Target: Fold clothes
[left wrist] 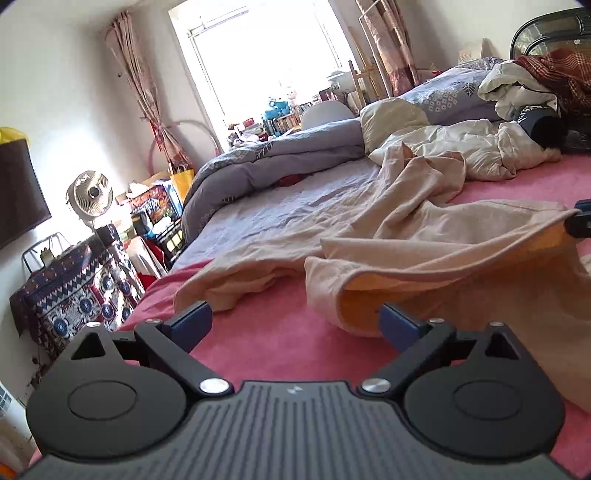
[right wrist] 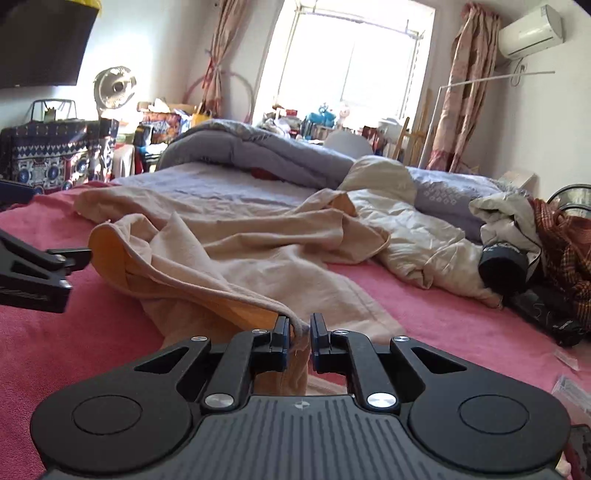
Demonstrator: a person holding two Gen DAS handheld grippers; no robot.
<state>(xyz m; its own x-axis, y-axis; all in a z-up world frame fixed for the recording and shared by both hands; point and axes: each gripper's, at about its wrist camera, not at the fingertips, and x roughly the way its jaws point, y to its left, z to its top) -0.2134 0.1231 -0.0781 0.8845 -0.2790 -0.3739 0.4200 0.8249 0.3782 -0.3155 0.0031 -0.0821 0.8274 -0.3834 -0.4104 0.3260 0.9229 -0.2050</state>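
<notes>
On the pink blanket (left wrist: 280, 343) of the bed, a beige garment (right wrist: 258, 251) lies rumpled, its hem lifted. Bare pink blanket stays free ahead of the left hand-held gripper (left wrist: 295, 325), whose fingers are spread wide, released, just short of the hem. Only the right wrist view shows the right hand-held gripper (right wrist: 298, 332) pinching that hem's edge; it also shows an air conditioner (right wrist: 532, 31).

It was a lived-in home bedroom: a bed (left wrist: 258, 350) with a rumpled quilt (left wrist: 280, 155), curtains (right wrist: 465, 85) at a bright window (right wrist: 347, 55), an air conditioner (right wrist: 532, 31), a fan (left wrist: 92, 194) and cluttered belongings along the wall.
</notes>
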